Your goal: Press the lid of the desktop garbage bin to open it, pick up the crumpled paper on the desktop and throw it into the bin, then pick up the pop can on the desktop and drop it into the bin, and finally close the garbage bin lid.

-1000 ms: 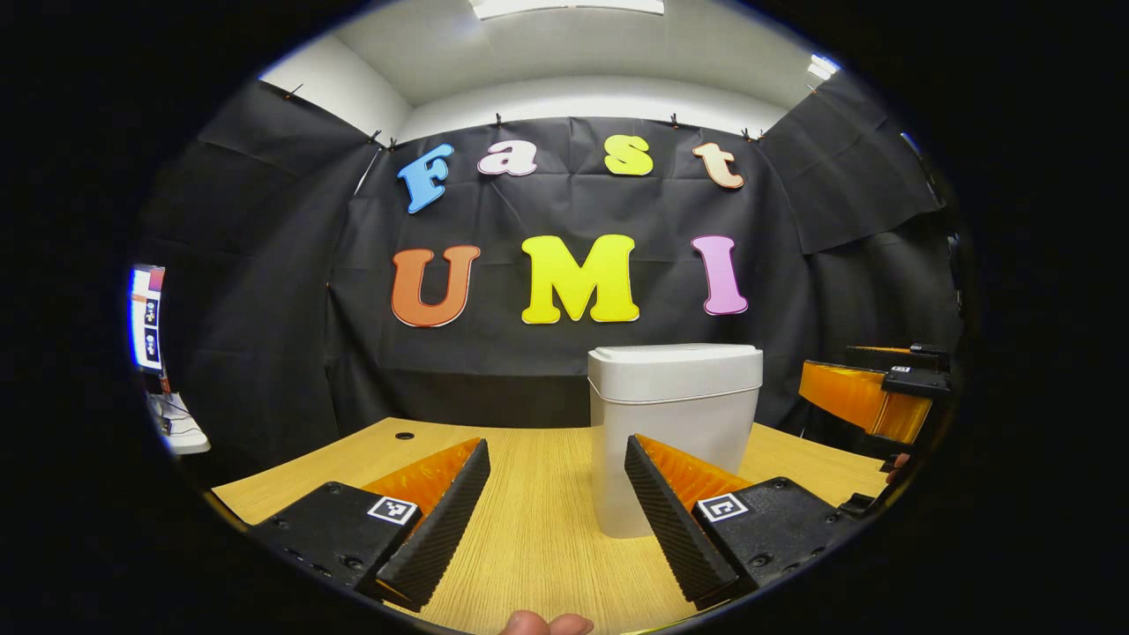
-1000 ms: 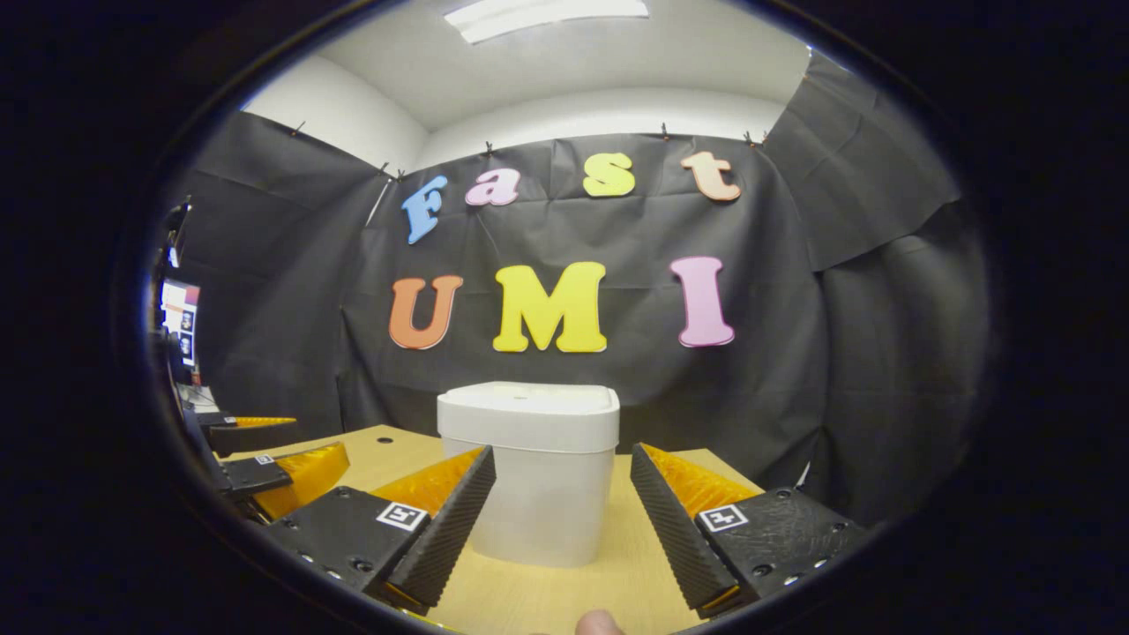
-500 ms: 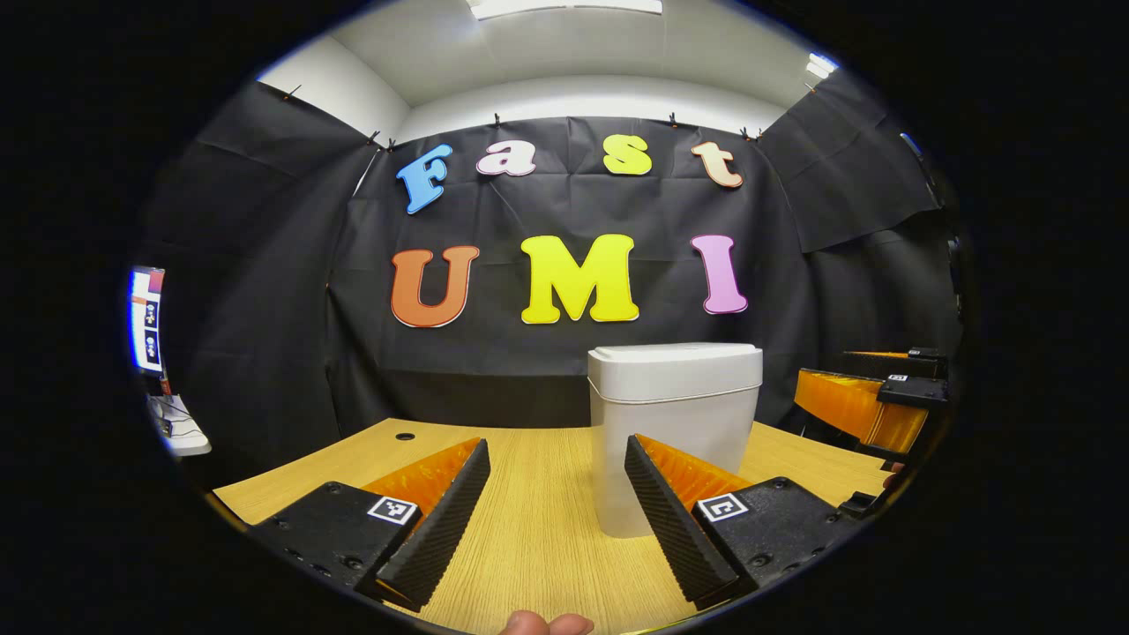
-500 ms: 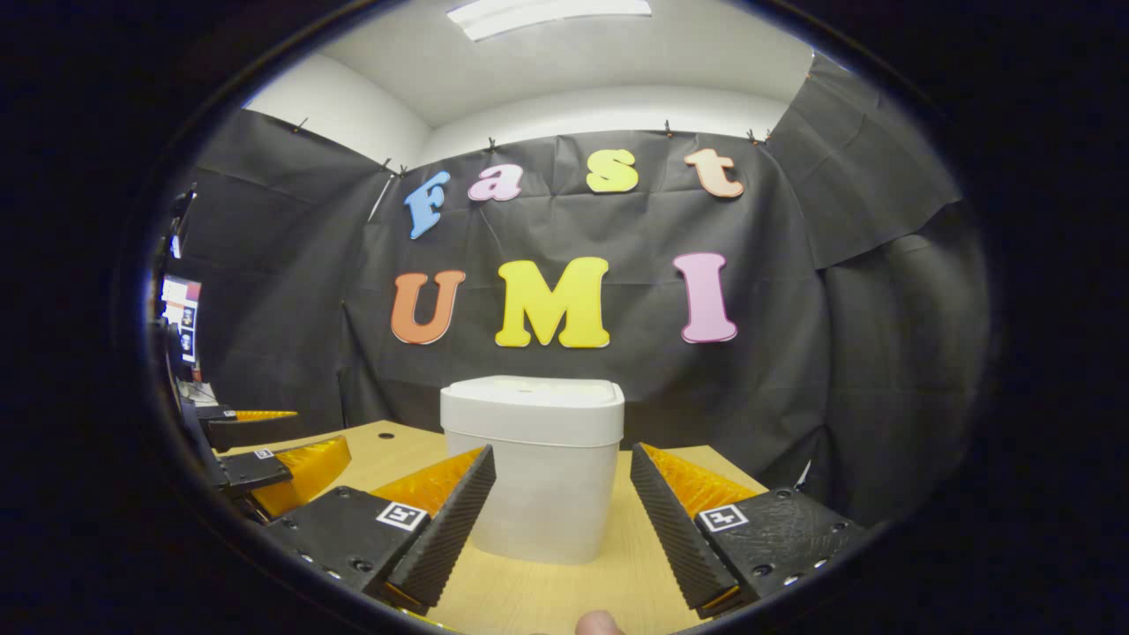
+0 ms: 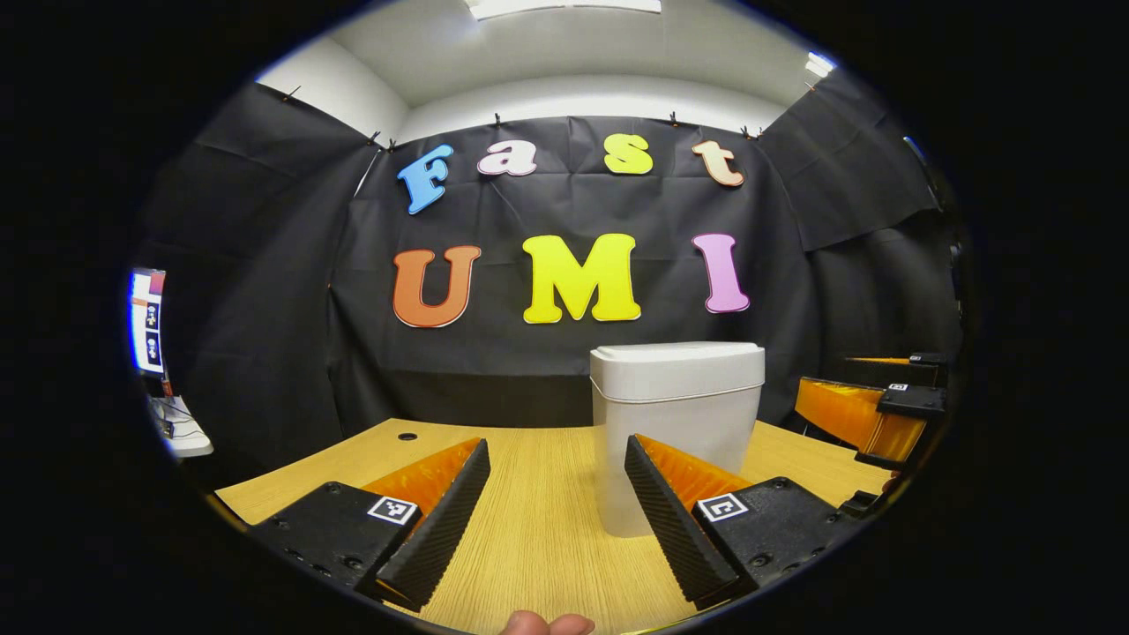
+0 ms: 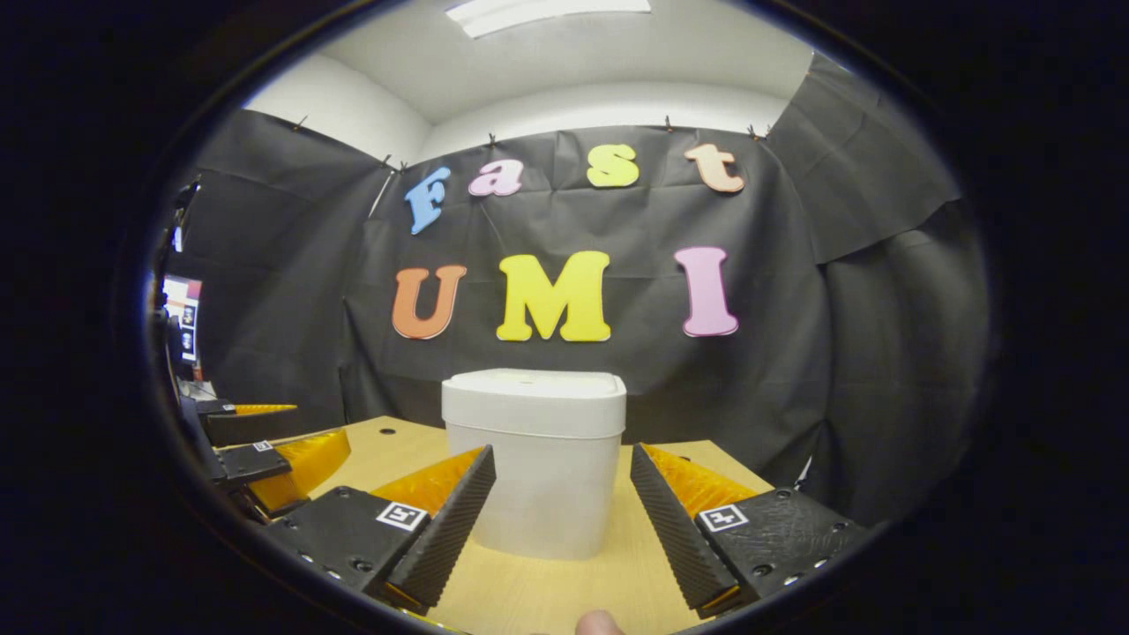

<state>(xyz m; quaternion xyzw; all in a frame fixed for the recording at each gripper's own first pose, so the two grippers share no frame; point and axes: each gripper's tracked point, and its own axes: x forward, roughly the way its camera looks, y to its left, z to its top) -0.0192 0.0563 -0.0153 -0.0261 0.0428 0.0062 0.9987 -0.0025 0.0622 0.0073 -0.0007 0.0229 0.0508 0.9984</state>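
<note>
We hold our tools over a big wooden table point(image 5: 547, 520). On it stands the white bin point(image 5: 675, 432), at about one o'clock in the left gripper view and at twelve o'clock in the right gripper view point(image 6: 534, 459). Its lid point(image 6: 534, 401) is down. Our left gripper point(image 5: 557, 520) has its jaws spread wide with nothing between them. Our right gripper point(image 6: 563, 529) is spread wide too and holds nothing. In the left gripper view it shows at three o'clock, beside the bin. A small fingertip point(image 5: 547, 624) peeks in at six o'clock.
</note>
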